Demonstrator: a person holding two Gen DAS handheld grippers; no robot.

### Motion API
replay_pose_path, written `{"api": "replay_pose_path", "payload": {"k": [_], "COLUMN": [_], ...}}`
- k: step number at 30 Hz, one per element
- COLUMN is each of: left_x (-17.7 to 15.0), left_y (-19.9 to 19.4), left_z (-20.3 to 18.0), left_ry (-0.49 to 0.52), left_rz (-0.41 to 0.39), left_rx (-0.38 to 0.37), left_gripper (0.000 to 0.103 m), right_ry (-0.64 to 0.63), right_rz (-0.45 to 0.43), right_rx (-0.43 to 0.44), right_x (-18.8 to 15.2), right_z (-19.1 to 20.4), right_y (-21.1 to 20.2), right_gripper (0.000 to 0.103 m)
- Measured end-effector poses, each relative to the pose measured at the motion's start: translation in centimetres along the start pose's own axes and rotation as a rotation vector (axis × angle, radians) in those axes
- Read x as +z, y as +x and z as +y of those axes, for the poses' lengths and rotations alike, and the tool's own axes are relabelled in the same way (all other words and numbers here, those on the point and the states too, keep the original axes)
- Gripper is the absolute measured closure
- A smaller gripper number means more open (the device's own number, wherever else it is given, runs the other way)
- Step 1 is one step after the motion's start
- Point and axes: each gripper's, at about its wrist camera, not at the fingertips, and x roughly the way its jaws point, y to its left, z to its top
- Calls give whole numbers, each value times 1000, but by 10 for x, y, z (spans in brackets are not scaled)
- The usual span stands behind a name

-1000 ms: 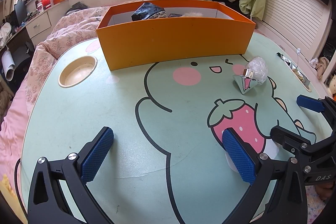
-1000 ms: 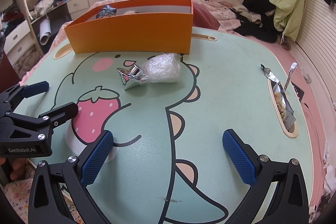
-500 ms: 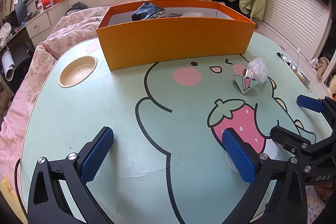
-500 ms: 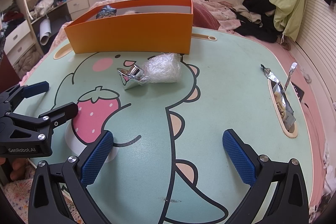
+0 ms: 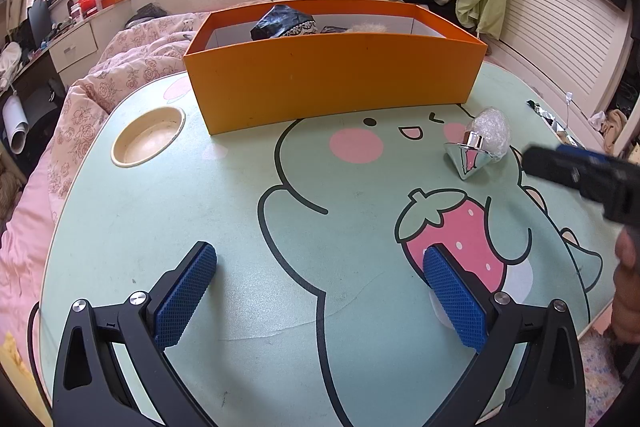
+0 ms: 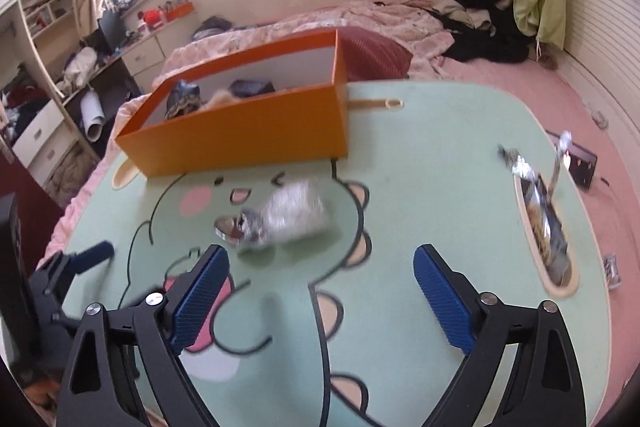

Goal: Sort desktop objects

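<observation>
A shiny silver cone-shaped object wrapped in clear plastic [image 5: 478, 143] lies on the green cartoon table [image 5: 160, 219], in front of the right end of an orange box [image 5: 332, 79]. It also shows, blurred, in the right wrist view [image 6: 280, 223]. The orange box [image 6: 240, 135] holds a dark bundle [image 5: 280, 21] and other items. My left gripper [image 5: 320, 287] is open and empty, low over the table's near side. My right gripper [image 6: 320, 291] is open and empty, raised, with the wrapped object just ahead of its left finger.
A round cup recess [image 5: 148, 137] sits in the table at the left. A long slot with foil wrappers [image 6: 548, 243] runs along the right edge. A bed with pink bedding [image 5: 120, 67] lies behind the table.
My right gripper has lifted and moved forward toward the wrapped object, blurring its view. The left gripper has not moved.
</observation>
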Motion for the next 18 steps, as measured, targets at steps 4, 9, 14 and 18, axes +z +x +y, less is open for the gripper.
{"api": "replay_pose_path", "payload": {"k": [4,9,14,18], "left_x": [0,0,0,0], "left_y": [0,0,0,0], "left_z": [0,0,0,0], "left_ry": [0,0,-1,0], "left_rz": [0,0,0,0], "left_rx": [1,1,1,1], "left_gripper": [0,0,0,0], "right_ry": [41,18,8,24], "right_rz": [-7,38,59,18], "right_rx": [-16,-86,-56,-7], "right_x": [20,31,22,17], "right_z": [4,12,12,5], "right_y": [9,32,38,21], "right_gripper": [21,55,74,74]}}
